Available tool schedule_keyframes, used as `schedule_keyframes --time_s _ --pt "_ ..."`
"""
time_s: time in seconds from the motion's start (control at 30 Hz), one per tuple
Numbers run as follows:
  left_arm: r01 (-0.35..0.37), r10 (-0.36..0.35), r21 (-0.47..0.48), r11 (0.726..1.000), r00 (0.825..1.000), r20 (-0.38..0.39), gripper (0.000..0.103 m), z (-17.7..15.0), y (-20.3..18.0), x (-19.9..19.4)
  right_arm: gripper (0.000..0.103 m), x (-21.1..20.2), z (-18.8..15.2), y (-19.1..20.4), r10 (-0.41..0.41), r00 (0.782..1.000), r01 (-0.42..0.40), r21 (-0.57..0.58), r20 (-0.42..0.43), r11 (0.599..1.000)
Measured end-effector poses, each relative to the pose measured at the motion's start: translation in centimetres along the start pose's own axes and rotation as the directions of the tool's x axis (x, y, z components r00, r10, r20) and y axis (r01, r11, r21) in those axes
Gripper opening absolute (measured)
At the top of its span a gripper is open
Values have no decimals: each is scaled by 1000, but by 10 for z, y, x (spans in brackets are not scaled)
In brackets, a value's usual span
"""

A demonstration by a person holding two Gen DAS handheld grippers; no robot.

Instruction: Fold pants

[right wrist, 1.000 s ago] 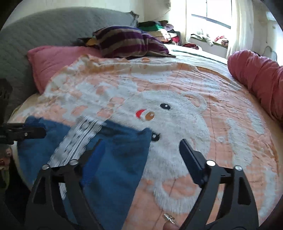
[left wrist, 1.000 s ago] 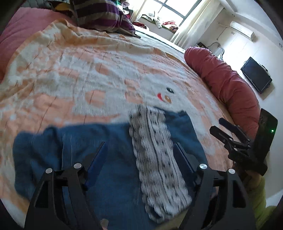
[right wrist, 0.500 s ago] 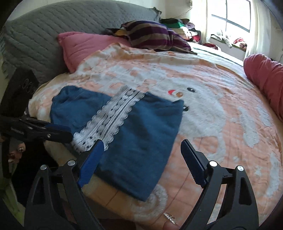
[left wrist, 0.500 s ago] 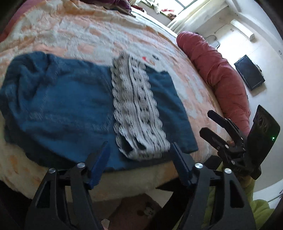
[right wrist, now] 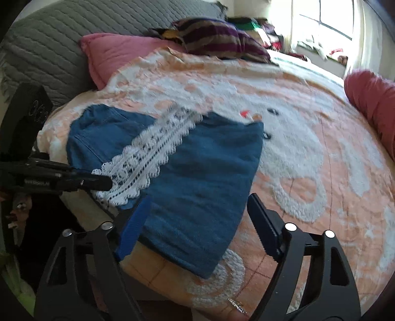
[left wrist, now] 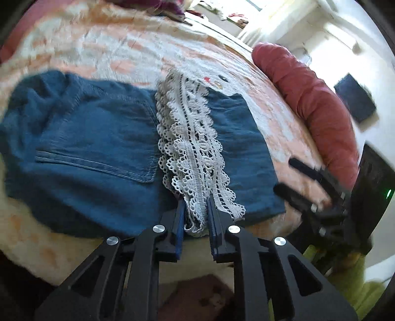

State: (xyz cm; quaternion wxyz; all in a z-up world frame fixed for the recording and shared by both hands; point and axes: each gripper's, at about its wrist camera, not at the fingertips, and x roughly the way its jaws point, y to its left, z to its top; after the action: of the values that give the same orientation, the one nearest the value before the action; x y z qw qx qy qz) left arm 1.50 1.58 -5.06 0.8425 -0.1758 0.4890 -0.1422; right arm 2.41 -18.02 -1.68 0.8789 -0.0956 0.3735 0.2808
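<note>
Left gripper (left wrist: 196, 210) closing, its jaws pinching the near end of the white crochet lace hem (left wrist: 190, 138) of the folded blue denim pants (left wrist: 93, 138), which lie on the peach-and-white fleece blanket (right wrist: 308, 138) just ahead. Right gripper (right wrist: 197, 219) closing too, jaws still wide, straddling the pants' near edge without pressing it.

— What is seen around the bed (right wrist: 308, 172)?
— A grey quilted headboard (right wrist: 47, 47), a pink pillow (right wrist: 116, 54), a red bolster (left wrist: 308, 98).
— And the light?
— Daylight is let in by a window (right wrist: 323, 19).
</note>
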Motion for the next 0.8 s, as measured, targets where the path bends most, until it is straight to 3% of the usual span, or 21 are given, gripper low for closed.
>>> schedule_keyframes --time_s 0.1,0.2,0.3,0.57,0.8 --pt "-27 27 16 999 1000 -4 22 -1 -1 -1 65 5 -1 11 16 1000 -16 -45 -14 999" --pt "-80 80 46 996 997 -6 29 0 -5 4 55 24 -10 18 13 995 -21 -74 -102 997" --pt "-86 87 55 995 996 -8 34 1 -7 6 55 39 -18 13 15 986 -23 -48 -168 999" --pt "-152 149 102 983 988 33 44 0 -12 -5 56 35 -19 8 43 987 -46 -15 -156 999" --pt "-184 178 112 977 982 59 44 -5 -15 -19 63 26 -13 1 30 992 -28 20 -123 999"
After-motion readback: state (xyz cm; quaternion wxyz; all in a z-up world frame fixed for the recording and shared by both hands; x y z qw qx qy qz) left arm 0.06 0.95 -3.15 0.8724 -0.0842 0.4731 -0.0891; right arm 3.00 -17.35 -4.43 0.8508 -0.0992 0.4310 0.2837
